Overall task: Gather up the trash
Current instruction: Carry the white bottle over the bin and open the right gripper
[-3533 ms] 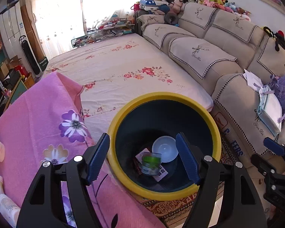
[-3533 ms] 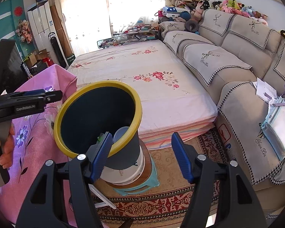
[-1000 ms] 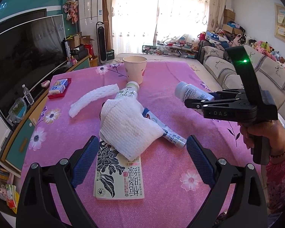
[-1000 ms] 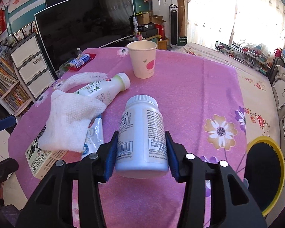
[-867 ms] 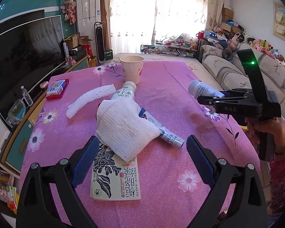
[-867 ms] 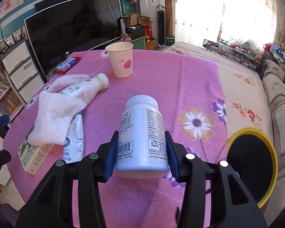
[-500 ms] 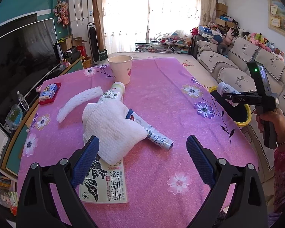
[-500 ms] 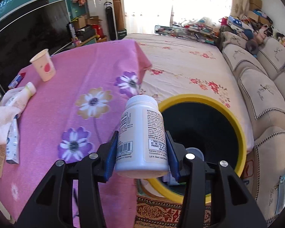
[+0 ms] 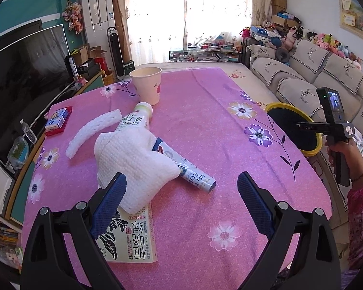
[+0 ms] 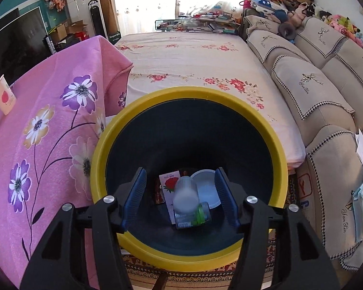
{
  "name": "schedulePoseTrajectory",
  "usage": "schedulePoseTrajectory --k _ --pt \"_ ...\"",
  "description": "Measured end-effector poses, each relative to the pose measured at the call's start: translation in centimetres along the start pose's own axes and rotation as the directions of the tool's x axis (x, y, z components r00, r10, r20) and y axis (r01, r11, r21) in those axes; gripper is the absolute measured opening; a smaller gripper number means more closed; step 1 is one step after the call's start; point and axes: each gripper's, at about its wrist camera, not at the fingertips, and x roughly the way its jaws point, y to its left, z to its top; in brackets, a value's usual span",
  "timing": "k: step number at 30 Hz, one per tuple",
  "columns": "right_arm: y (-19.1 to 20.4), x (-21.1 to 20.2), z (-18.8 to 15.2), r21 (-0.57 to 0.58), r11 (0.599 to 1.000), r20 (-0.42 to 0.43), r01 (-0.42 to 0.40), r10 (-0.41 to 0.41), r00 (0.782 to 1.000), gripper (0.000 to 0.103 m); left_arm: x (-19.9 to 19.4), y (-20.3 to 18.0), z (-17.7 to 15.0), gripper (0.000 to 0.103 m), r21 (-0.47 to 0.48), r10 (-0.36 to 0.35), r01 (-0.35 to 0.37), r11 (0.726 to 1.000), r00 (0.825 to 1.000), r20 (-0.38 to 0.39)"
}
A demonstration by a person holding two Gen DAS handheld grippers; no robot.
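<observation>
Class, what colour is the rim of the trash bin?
Yellow; the trash bin rim shows best in the right wrist view.

Yellow-rimmed bin (pink floral tablecloth)

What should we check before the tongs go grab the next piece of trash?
1. Right tongs let go of the white bottle: ok, the jaws are open and the blurred bottle is inside the bin.
2. Left tongs ready to grab: ok, open and empty over the pink table.
3. Trash left on the table: ok, the white cloth, drink bottle, tube, foam strip, paper cup and flat packet are all there.
4. Cloth free to lift: not ok, it drapes over the drink bottle and tube.
5. Cup empty: cannot tell.
</observation>
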Motion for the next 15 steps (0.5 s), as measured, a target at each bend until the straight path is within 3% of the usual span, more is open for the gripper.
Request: schedulePoseTrajectory --k 10,15 --pt "3.4 -4.7 -2.1 -0.048 0.998 0.09 -0.03 0.034 0.995 0.059 0.4 3.6 -0.6 0.092 -0.036 0.083 -0.083 0.996 0.997 -0.003" --pt "4.4 -6.3 -2.5 -0.054 0.997 0.108 -0.061 0.066 0.992 0.061 2.3 5.4 -0.3 0.092 -0.032 0.083 -0.083 0.996 0.996 -0.026"
